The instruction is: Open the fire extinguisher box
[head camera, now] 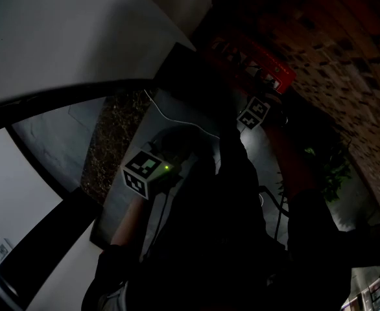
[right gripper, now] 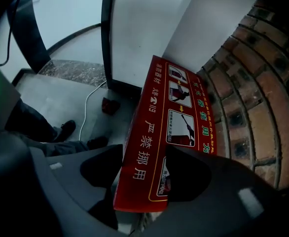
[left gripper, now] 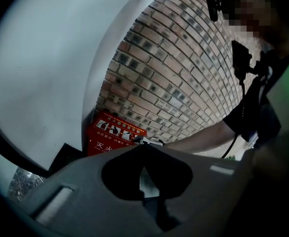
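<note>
By the brick wall (right gripper: 253, 107), above grey floor (right gripper: 55, 98) and white cable (right gripper: 88, 102), right gripper (right gripper: 142, 157) gapes empty at the fire extinguisher box (right gripper: 154, 117), left gripper (left gripper: 144, 152) closed, empty.

fire extinguisher box (right gripper: 169, 127): beside brick wall (right gripper: 263, 107) | right tongs (right gripper: 142, 171): above box

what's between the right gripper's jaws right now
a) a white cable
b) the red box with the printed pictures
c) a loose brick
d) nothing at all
B: the right gripper view shows the right gripper with its jaws spread wide and the near end of the red box lying between them.
</note>
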Action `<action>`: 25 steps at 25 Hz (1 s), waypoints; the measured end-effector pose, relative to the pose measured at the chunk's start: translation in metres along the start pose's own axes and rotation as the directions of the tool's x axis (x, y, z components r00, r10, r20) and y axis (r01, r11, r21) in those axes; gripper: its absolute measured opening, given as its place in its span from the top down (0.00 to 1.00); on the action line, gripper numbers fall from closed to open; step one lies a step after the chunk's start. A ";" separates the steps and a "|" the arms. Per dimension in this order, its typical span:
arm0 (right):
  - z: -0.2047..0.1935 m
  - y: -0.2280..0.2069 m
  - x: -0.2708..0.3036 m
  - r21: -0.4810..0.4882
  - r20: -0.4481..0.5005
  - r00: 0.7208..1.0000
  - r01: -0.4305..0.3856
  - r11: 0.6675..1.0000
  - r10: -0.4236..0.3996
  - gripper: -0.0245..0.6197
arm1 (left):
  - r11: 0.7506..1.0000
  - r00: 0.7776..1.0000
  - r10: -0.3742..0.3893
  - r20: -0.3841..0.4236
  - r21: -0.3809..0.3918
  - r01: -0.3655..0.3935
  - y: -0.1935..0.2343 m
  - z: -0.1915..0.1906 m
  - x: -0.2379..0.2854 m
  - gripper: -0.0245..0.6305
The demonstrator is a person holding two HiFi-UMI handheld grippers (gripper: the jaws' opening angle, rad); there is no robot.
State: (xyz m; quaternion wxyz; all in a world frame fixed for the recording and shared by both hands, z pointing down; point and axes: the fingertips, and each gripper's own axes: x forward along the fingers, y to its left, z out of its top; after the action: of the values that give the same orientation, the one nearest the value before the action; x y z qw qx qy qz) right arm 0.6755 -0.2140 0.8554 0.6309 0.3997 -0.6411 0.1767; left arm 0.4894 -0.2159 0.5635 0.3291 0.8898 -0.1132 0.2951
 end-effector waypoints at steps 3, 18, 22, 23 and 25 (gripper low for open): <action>-0.001 -0.002 0.002 -0.012 -0.007 1.000 0.013 1.000 -0.013 0.55 | 1.000 1.000 -0.001 -0.001 0.004 0.001 0.002 0.000 0.002 0.96; 0.002 -0.005 -0.013 0.012 -0.049 0.998 -0.044 0.999 0.044 0.56 | 0.999 0.999 0.014 0.043 0.030 -0.015 0.013 0.012 -0.022 0.96; 0.003 -0.008 -0.024 0.018 -0.054 0.997 -0.055 0.998 0.056 0.59 | 0.999 0.999 0.013 0.050 0.052 -0.015 0.012 0.017 -0.027 0.96; 0.003 -0.009 -0.027 0.020 -0.052 0.997 -0.059 0.998 0.060 0.61 | 0.998 0.999 0.010 0.051 0.060 -0.013 0.011 0.019 -0.027 0.96; 0.004 -0.010 -0.033 0.029 -0.045 0.997 -0.067 0.997 0.068 0.63 | 0.997 0.999 0.004 0.053 0.074 -0.008 0.010 0.022 -0.029 0.96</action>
State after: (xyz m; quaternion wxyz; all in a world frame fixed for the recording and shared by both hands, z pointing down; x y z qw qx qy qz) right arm 0.6762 -0.2132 0.8203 0.6335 0.3822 -0.6373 0.2157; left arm 0.4723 -0.2378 0.5374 0.2917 0.9087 -0.1135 0.2764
